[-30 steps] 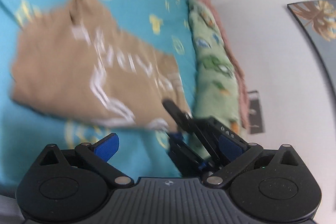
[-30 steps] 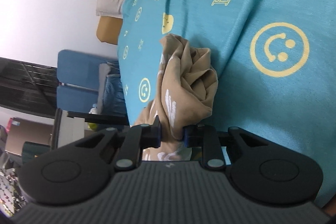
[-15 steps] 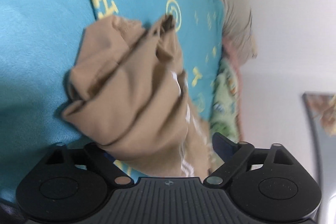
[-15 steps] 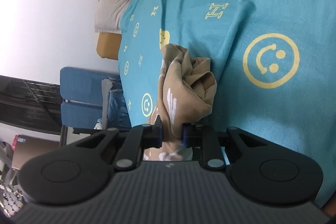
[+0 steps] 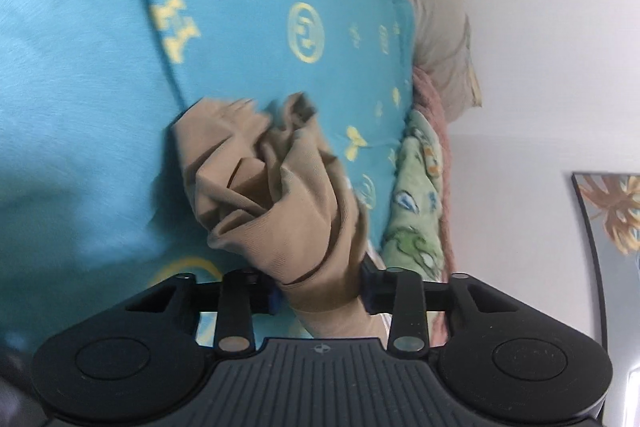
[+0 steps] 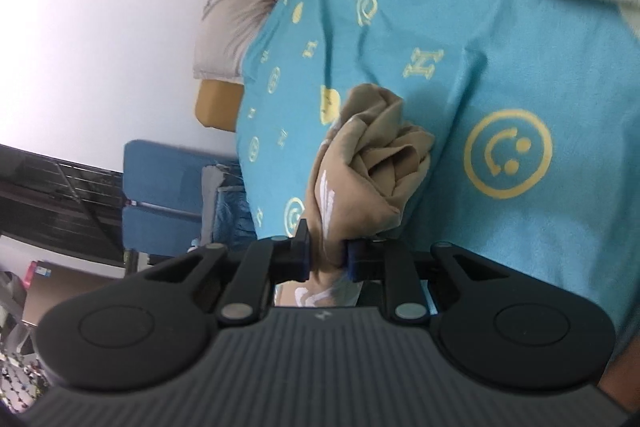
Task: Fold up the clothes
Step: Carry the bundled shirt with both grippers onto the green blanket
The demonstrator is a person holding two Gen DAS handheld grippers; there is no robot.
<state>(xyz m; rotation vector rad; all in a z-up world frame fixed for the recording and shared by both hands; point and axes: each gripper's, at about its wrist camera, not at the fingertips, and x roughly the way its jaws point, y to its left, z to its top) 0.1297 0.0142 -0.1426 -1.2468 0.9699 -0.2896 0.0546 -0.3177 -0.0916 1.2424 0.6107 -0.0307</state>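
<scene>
- Bunching up rather than lying flat, the tan garment [image 5: 276, 195] is a crumpled wad of folds with white print on it, lifted in front of both cameras over the blue bedsheet [image 5: 100, 67]; no neat fold shows in it, so by my reading the folding proper is not yet begun.
- In the left wrist view the garment runs from centre frame down to 6 o'clock, where it passes between the fingers of the left gripper [image 5: 320, 293]. The jaws are closing, with a thick bundle of cloth filling the gap and both pads against it.
- In the right wrist view the garment [image 6: 368, 167] sits at centre and narrows toward 6 o'clock into the right gripper [image 6: 328, 257], whose jaws stand narrow and pinch a thin gather of the cloth.
- What looks done: the garment is picked up and each gripper has its own hold on it.
- What looks left: spreading it out flat on the sheet, finding its edges or corners, then making each fold. How much of it hangs below the grippers cannot be seen.
- Outward from the garment, the sheet with yellow symbols fills most of both views.
- A green patterned blanket [image 5: 416, 203] lies at 3 o'clock in the left view.
- A grey pillow [image 6: 236, 7] lies at 11 o'clock in the right view, against the white wall [image 6: 100, 7].
</scene>
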